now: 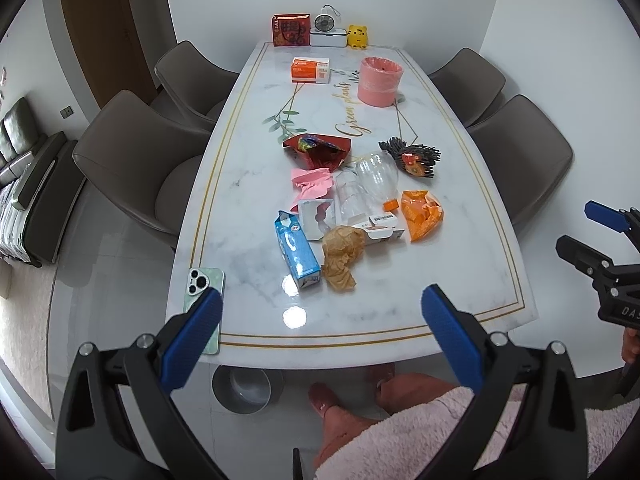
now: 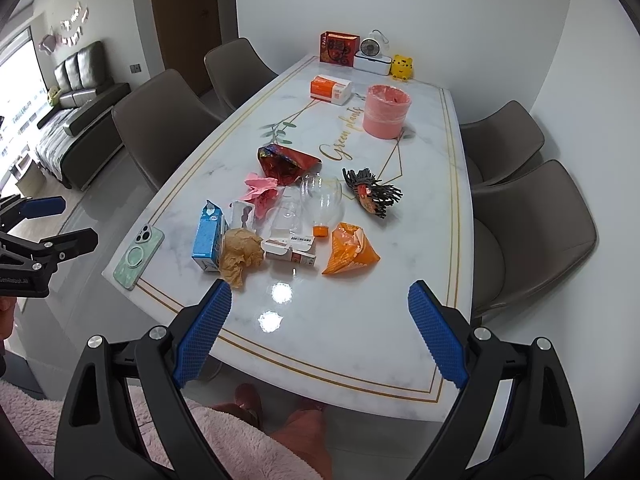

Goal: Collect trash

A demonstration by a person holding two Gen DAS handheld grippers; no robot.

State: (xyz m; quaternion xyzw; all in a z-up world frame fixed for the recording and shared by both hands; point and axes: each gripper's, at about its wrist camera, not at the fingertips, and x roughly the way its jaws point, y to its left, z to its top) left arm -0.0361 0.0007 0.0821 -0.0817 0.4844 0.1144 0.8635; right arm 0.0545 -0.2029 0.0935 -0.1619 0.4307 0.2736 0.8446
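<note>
Left gripper (image 1: 322, 312): fingers spread wide, nothing between them, held off the table's near edge, above its near-left part.
Right gripper (image 2: 320, 308): fingers likewise wide apart and empty, over the near edge toward the right.
Table (image 1: 460, 280): white marble top with a double gold line along its border; the far end stands against the wall.
Trash cluster: mid-table, well clear of both long edges. Blue milk carton (image 1: 298, 254) and crumpled brown paper (image 1: 340, 258) lie nearest the near edge, touching each other.
Behind them: a torn white box (image 1: 318, 218), a flat small carton (image 1: 382, 228), a clear plastic bottle (image 1: 374, 180) on its side with an orange cap, pink paper (image 1: 312, 184), a red snack bag (image 1: 318, 150).
Right side of the cluster: orange wrapper (image 1: 422, 214) and a dark frilled wrapper (image 1: 412, 158), both apart from the right edge.
Pink bin (image 1: 380, 80): upright, lined with a clear bag, toward the far right corner.
Phone (image 1: 204, 304): along the left edge at the near-left corner.
Far edge: red box (image 1: 291, 30), small fan (image 1: 328, 30), yellow figure (image 1: 358, 36); an orange-white box (image 1: 311, 70) sits just before them.
Open room: a bare strip of top between cluster and near edge; bare margins down both long sides.
Chairs (image 1: 140, 160): two along each long side.
</note>
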